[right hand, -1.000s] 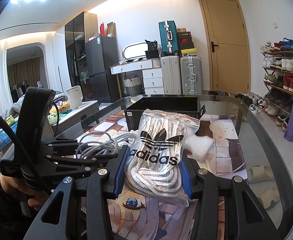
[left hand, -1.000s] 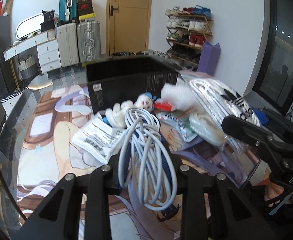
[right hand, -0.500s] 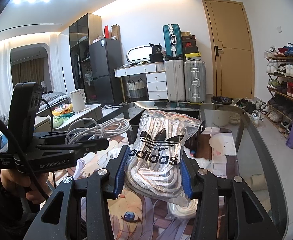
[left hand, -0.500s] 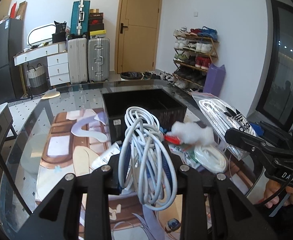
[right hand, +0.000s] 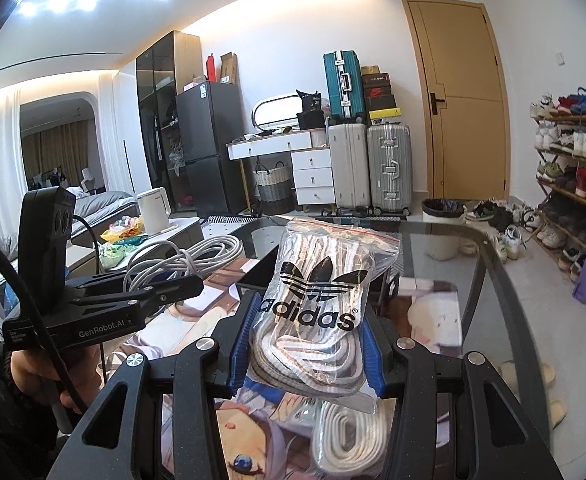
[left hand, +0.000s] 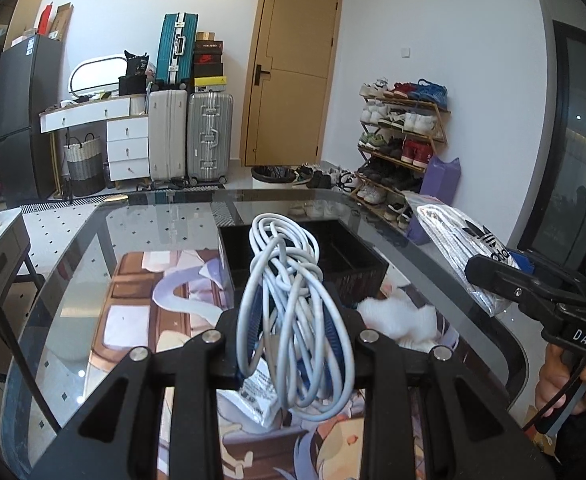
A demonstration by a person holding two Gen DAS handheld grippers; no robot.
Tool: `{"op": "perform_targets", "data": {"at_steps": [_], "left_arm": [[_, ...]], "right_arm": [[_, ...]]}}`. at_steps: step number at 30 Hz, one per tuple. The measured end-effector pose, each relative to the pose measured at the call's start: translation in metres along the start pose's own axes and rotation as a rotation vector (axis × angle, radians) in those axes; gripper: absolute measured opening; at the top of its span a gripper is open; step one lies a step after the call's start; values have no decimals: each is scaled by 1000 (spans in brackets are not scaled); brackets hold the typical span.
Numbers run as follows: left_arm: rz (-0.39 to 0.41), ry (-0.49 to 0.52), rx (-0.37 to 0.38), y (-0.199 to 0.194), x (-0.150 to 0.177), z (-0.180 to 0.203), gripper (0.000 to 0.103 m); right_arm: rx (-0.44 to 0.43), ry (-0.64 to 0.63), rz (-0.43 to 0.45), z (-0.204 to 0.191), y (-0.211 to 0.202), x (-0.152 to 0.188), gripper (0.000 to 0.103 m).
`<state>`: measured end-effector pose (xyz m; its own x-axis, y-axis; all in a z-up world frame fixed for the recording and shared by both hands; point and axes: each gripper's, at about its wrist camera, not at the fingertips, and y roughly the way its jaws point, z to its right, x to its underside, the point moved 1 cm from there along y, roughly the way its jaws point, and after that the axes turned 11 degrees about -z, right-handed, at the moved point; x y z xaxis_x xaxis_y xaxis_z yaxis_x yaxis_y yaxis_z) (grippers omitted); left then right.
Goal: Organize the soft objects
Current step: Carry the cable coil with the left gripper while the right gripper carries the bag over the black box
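Change: both grippers have risen since a second ago; the cable and the bag, then low over the clutter, now hang clear above the table, and the box sits lower in both views.
Left gripper [left hand: 295,320]: clamped on the cable [left hand: 289,312], a loose grey-white coil pinched about mid-bundle, loops spilling above and below the pads.
Right gripper [right hand: 307,348]: clamped on the bag [right hand: 321,300], a clear zip pouch of striped laces, held across its lower half between blue pads [right hand: 241,344].
Position: both items are airborne, near the open black box [left hand: 333,256] on the glass table [left hand: 73,280].
Cable handling: judged light and limp; loops will sag and can snag on the box rim. The mid-bundle grip is sound; a single strand would slip.
Bag handling: judged light, soft and slick; the film may slide. Grip through the lace mass, not the empty top.
Left on table: white fluffy item [left hand: 397,316], printed packet [left hand: 259,394], a second lace bundle [right hand: 349,436].
Hidden: box contents mostly masked by the cable and the bag; cable ends and plugs not visible; nature of the fluffy item unclear; near table edge cut off by gripper bodies.
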<state>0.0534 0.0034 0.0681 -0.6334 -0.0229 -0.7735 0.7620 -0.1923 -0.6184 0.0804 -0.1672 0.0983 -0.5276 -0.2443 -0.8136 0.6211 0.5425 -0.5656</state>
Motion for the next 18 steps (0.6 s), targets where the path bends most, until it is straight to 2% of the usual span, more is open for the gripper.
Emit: {"op": "perform_targets", "data": {"at_steps": [8,18], "left_arm": [[4,-15,9,7,-11,-5,28],[-20,-24,2,29,-23,-5,28]], "right_arm": [[-28,-16,-33,11,10,-24,46],[-76,31,-106,31,37,-40,46]]}}
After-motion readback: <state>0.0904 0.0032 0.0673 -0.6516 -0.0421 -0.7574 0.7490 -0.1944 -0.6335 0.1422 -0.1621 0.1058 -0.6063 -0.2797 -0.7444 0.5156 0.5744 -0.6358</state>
